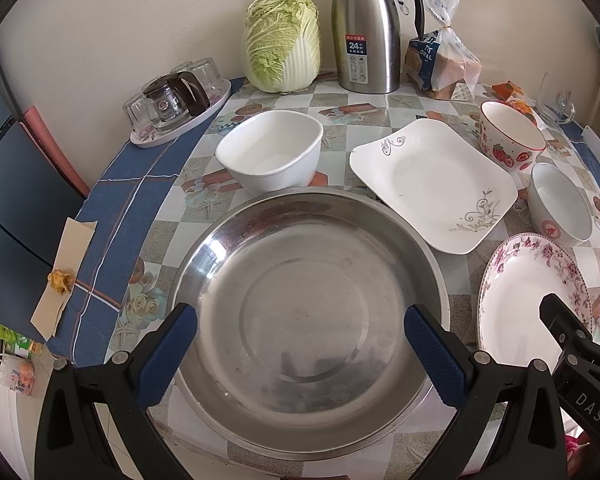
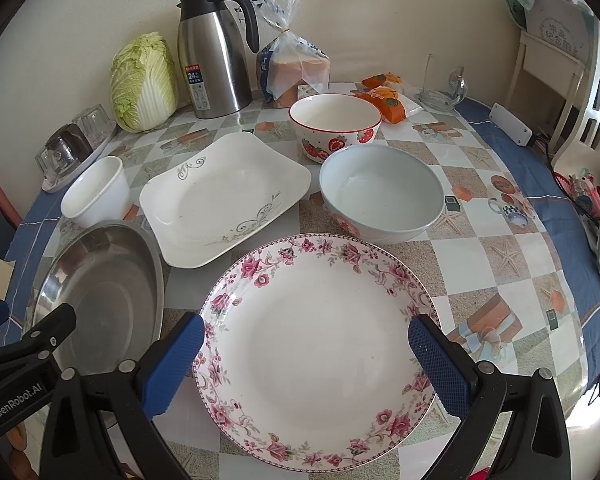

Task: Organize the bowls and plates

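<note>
Both hand-held grippers are seen spread wide with nothing held: the left gripper (image 1: 300, 344) is poised above the steel basin (image 1: 308, 320), its blue fingers (image 1: 168, 352) framing the basin's near half, while the right gripper (image 2: 306, 364) is poised over the floral plate (image 2: 320, 344) in the same way. On the checked tablecloth (image 2: 480, 256) the basin is placed at the near left and the floral plate just right of it, the two rims close but apart. Beyond them, a square white plate (image 2: 224, 196) with grey scrollwork is set in the middle; whether it touches the basin's far rim cannot be told. A white squarish bowl (image 1: 272, 152) is found to its left, a pale blue bowl (image 2: 380, 192) to its right, and a strawberry-patterned bowl (image 2: 334, 124) farther back. Along the far wall a napa cabbage (image 1: 284, 40), a steel thermos jug (image 1: 366, 28) and a bagged bread loaf (image 2: 296, 68) are lined up, with a tray of upturned glasses (image 1: 180, 100) at the far left.
</note>
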`<state>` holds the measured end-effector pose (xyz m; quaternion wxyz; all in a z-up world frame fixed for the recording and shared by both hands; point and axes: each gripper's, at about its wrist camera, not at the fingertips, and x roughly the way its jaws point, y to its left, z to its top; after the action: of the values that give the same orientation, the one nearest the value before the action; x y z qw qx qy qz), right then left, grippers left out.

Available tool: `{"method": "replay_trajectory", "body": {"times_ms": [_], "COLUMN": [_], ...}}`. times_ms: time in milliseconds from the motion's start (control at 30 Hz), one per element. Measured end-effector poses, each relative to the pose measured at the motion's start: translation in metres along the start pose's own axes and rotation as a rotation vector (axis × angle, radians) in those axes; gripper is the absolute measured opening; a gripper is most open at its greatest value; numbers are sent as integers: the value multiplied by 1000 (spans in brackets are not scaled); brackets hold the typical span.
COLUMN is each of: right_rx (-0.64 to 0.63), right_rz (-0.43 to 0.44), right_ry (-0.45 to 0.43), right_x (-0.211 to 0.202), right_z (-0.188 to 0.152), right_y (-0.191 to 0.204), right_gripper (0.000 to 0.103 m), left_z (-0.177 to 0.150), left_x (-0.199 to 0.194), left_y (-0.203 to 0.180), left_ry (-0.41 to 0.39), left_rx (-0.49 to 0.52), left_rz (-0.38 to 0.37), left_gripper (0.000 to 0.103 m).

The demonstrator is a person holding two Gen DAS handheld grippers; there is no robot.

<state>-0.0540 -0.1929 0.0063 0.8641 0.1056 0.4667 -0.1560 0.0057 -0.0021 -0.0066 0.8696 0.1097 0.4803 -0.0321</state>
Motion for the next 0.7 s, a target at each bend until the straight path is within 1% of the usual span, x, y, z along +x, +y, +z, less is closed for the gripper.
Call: {"method": "replay_trajectory", "body": {"times_ms": [700], "right_rx": [-2], "right_rz": [-1], "right_ry": [1], "right_x": [1], "right_z": [0], "right_y": [2], "right_gripper": [103], "left_z": [0], "left_x": [0], "left_y": [4], "left_ry": [2], "left_rx": [-4], "left_rz": [-1], "left_gripper": [103]}}
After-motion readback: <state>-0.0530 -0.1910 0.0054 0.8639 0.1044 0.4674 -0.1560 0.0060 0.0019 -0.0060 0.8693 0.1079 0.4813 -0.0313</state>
